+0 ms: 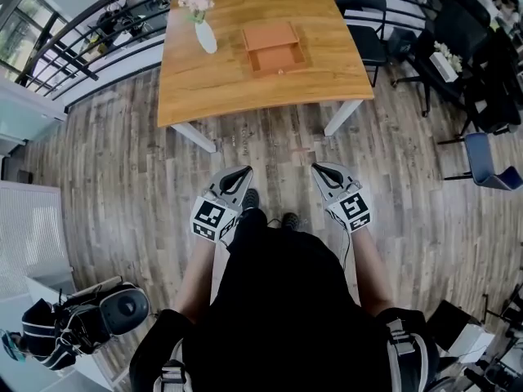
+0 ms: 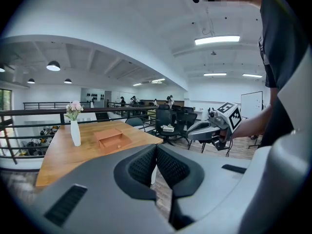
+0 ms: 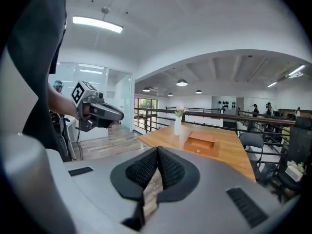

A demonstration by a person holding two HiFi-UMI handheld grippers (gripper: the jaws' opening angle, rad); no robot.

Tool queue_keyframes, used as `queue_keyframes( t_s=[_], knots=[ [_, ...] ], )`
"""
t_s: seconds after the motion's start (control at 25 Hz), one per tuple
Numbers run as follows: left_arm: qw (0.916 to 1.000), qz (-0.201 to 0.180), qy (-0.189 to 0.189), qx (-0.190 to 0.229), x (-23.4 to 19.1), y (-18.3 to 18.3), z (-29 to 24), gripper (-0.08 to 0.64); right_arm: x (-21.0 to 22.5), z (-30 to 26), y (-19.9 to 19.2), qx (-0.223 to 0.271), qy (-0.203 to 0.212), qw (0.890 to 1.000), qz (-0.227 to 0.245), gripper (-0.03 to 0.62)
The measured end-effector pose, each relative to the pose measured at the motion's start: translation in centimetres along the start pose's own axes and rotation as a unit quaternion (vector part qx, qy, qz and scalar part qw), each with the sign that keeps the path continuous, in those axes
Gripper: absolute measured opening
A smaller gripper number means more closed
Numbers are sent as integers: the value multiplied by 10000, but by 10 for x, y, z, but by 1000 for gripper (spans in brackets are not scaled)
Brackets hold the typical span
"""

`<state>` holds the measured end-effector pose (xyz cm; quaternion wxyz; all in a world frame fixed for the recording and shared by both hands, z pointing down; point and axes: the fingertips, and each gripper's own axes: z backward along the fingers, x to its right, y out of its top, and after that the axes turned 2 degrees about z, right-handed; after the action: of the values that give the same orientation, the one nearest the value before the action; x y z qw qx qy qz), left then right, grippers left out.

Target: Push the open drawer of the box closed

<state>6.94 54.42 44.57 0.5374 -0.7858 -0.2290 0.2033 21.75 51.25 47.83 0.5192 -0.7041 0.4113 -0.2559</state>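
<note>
An orange-brown box (image 1: 274,46) sits on the wooden table (image 1: 221,80), its drawer pulled out toward me, a small knob on the front. The box (image 2: 112,139) appears far off in the left gripper view and again as the box (image 3: 202,143) in the right gripper view. Both grippers are held low over the floor, well short of the table. My left gripper (image 1: 243,172) is shut, its jaws meeting at the tips with nothing between. My right gripper (image 1: 317,169) is shut and empty too. Each gripper shows in the other's view: the right gripper (image 2: 192,130), the left gripper (image 3: 119,115).
A white vase with pink flowers (image 1: 202,24) stands on the table left of the box. Black office chairs (image 1: 365,19) stand to the table's right, a blue chair (image 1: 490,163) farther right. Railings run behind the table. A bag (image 1: 82,317) lies on the floor at my left.
</note>
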Motion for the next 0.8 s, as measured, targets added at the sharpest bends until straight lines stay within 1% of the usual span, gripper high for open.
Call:
queue_keyframes(
  t_s=[0.24,0.36,0.56,0.8],
  knots=[
    [9999,-63,-125,55,-33,14,-5,23,11,-28,17,8,-197,9998,-29,15],
    [9998,-54,-167,56,-55,17,-6,23,13,-48,23,-74,-282,9996,23,15],
    [9994,51,-329,55,-90,22,-11,23,21,-80,34,-108,-494,9986,-177,15],
    [9985,-43,-533,80,-133,30,-21,23,29,-119,46,-183,-704,9971,-202,15]
  ],
)
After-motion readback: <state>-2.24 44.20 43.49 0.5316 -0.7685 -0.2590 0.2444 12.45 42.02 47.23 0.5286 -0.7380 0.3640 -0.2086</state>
